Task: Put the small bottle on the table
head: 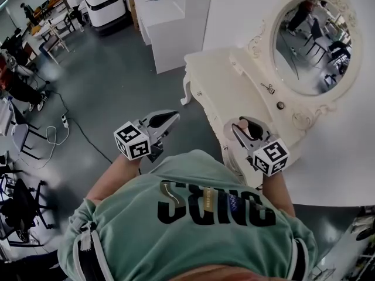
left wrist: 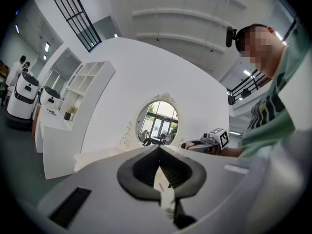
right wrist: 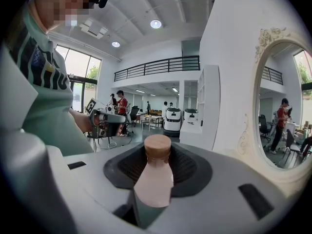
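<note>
Head view looks down over a person in a green shirt [head: 193,215] who holds a tool in each hand beside a white bench [head: 222,86] with an oval mirror [head: 313,43] rising from its back edge. The right tool [head: 237,127] reaches in over the bench's front edge, toward the end nearer the person. Its jaws are clamped on the small bottle [head: 241,123]. From this angle it is not clear whether the bottle's base touches the bench top.

The right gripper view shows the grip plainly. The small bottle [right wrist: 155,179] has a pale pink body and a brown cap [right wrist: 157,147]. It stands upright between the two dark pads, which press on its sides, with the cap rising just past their tips. The mirror [right wrist: 287,116] fills the right of that view.

The left tool [head: 174,117] hangs over the grey floor [head: 117,81], off the bench's front edge and well apart from the bottle. In the left gripper view its jaws [left wrist: 159,152] meet at the tips and hold nothing, pointing toward the mirror [left wrist: 157,123]. A small dark round object [head: 280,105] lies near the bench's back edge under the mirror.
</note>
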Action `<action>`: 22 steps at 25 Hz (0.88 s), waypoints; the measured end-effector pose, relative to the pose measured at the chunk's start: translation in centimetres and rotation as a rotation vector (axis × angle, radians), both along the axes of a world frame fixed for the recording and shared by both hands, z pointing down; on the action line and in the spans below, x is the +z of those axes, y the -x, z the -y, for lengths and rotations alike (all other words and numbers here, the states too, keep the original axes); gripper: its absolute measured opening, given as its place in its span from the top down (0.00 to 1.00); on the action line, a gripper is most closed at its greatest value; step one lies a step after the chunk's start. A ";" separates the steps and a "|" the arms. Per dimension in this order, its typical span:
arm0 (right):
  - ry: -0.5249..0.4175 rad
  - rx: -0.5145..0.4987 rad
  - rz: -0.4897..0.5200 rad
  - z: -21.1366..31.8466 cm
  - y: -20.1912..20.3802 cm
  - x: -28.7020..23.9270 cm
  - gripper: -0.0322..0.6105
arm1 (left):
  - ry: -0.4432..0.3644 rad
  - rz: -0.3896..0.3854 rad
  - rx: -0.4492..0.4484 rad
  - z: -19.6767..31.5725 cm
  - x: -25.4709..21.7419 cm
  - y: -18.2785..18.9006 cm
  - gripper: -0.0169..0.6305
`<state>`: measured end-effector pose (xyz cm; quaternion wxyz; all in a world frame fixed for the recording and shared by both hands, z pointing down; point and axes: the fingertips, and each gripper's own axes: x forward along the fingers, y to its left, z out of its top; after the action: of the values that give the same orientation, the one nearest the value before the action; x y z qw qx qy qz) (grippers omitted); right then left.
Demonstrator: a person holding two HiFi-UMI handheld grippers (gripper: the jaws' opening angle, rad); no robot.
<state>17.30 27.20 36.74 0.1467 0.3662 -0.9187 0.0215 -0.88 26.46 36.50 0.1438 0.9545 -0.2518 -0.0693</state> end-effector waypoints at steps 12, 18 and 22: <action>0.009 -0.039 0.017 -0.5 -4.1 0.6 0.75 | 0.035 0.010 -0.035 -1.6 0.8 -4.2 0.97; 0.021 -0.039 0.021 1.7 -3.5 1.6 0.75 | 0.058 0.008 -0.036 0.7 2.0 -3.5 0.97; 0.024 -0.024 0.021 4.3 -2.6 1.9 0.75 | 0.055 -0.001 0.001 4.0 2.6 -2.9 0.97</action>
<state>19.87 22.85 38.65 0.1416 0.3530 -0.9242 0.0345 2.02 22.48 39.13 0.1702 0.9503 -0.2530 -0.0627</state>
